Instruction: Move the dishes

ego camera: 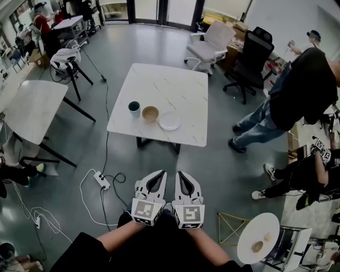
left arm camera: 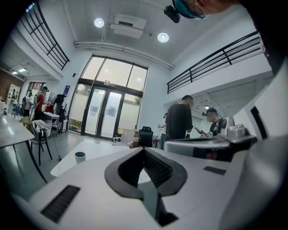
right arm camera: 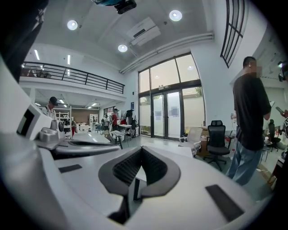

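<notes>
Overhead, a grey floor (ego camera: 111, 58) filled the room. A side table (ego camera: 32, 109) stood at 9 o'clock, and a power strip (ego camera: 102, 180) lay at 10 o'clock from the grippers. Glass doors (ego camera: 149, 10) closed the room at 12 o'clock. The white marble table (ego camera: 175, 87) stood in the middle, at 12 o'clock from the grippers and well apart from them. Along its near edge, toward 7 o'clock, sat a cup (ego camera: 134, 109), a bowl (ego camera: 150, 113) and a plate (ego camera: 169, 121) in a row, close together. Two chairs (ego camera: 212, 40) stood at 1 o'clock, and a person (ego camera: 303, 87) at 3 o'clock.

Both forearms (ego camera: 119, 239) reached forward from 6 o'clock. The left gripper (ego camera: 161, 173) pointed almost level toward the table, jaws pressed together with nothing between them. The right gripper (ego camera: 181, 173), just beside it, pointed the same way, its jaws likewise closed and empty.
</notes>
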Motion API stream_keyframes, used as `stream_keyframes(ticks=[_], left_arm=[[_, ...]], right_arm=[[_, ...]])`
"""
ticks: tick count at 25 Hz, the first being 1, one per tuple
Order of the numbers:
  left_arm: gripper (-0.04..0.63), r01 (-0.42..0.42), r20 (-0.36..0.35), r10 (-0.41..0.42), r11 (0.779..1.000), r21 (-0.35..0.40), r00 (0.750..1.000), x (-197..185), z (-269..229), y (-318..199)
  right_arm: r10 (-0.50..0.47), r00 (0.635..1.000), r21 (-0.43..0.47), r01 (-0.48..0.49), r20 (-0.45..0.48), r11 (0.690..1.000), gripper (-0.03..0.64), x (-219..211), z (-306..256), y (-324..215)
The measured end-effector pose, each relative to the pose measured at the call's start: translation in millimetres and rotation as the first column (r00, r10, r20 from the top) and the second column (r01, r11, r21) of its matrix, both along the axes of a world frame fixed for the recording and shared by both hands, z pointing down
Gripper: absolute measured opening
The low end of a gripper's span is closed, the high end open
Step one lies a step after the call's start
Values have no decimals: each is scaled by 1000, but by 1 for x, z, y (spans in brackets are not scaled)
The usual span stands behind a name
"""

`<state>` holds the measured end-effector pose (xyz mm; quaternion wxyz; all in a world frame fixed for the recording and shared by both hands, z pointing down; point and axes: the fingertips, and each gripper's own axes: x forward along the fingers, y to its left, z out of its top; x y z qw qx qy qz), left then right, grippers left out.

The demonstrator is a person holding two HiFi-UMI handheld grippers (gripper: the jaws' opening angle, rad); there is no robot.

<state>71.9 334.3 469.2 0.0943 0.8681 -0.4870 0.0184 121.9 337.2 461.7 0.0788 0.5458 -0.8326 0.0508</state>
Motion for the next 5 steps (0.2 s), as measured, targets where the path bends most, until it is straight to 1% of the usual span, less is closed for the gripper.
stream_keyframes(ticks=[5], left_arm=[[17,-11,5,11,1000,8,1000,12,4,13]], right_arm=[[4,1000,1,-4,1,1000,17,11,4,11]])
